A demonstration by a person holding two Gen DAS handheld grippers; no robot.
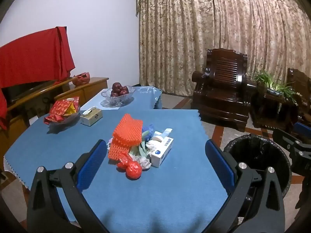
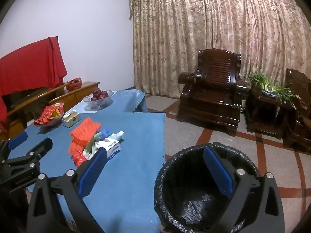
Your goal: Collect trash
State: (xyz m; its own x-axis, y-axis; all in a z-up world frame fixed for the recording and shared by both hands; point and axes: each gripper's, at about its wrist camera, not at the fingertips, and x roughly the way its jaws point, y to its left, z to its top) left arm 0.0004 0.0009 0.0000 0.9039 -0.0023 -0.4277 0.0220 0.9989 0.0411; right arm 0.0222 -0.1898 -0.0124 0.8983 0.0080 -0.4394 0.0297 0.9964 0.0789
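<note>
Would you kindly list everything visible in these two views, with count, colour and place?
foam fruit nets: several, orange, top of the trash pile mid-table
red wrapper: one, crumpled, near edge of the pile
carton: one, white and blue, right of the pile
bin: one, black liner, on the floor right of the table
tablecloth: blue, over the table
tissue box: one, gold, far left
snack dish: one, red packets, far left
fruit bowl: one, glass, dark red fruit, farther table
armchair: dark wood, by the curtain
left claw: open, over the pile
right claw: open, above the bin edge
</note>
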